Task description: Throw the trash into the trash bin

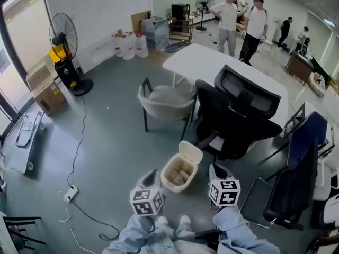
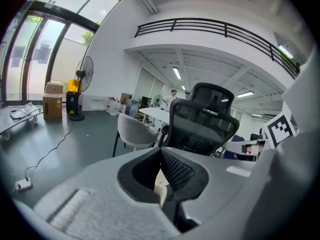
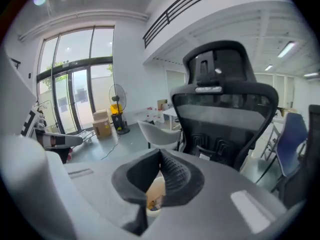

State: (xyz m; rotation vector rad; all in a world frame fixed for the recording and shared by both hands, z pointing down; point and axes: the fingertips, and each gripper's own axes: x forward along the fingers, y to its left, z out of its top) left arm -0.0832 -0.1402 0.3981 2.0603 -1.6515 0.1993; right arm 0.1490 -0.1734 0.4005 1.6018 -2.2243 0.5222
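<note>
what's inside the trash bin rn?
The trash bin stands with its lid open: tan boxy scraps lie inside. Whatever is under them, and the bin's floor, is covered.

No readable text or numbers in any view, cardboard box markings too small to read

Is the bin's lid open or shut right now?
Open: in the head view the lid stands tipped back at the far edge of the bin, and brownish trash shows inside.
</note>
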